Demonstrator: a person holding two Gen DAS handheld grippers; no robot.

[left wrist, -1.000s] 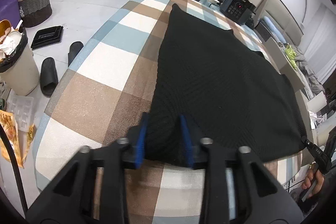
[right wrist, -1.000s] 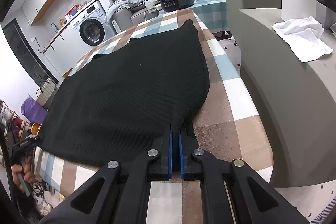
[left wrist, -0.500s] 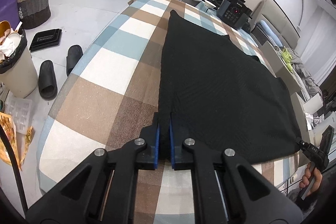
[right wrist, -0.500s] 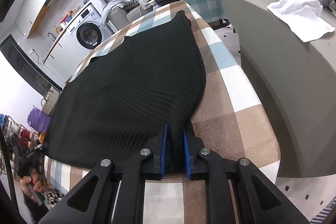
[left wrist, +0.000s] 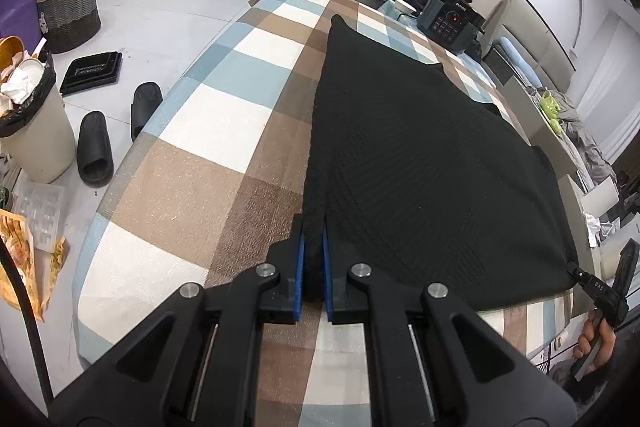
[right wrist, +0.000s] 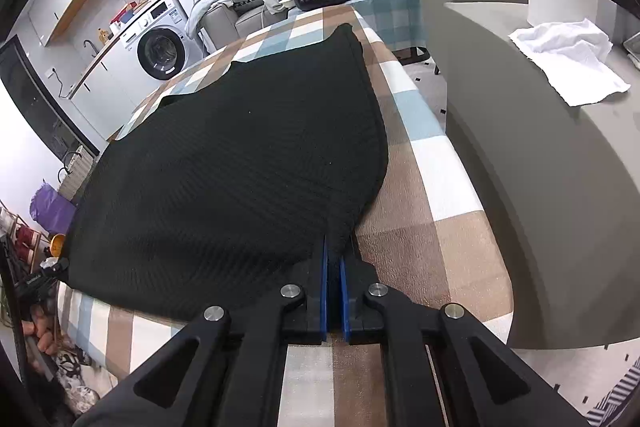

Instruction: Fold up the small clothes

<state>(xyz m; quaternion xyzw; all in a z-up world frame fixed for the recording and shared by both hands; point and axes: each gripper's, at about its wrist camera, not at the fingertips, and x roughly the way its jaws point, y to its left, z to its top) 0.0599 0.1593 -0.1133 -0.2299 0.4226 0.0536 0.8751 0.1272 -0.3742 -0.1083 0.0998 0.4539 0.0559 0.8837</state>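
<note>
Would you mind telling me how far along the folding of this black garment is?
Early stage. Done: the black garment lies spread flat on the checked table, with no fold visible. In hand: the left hand-held gripper and the right hand-held gripper are each shut on a near corner of it. Left: every fold, probably starting by carrying this near edge toward the far one.
</note>
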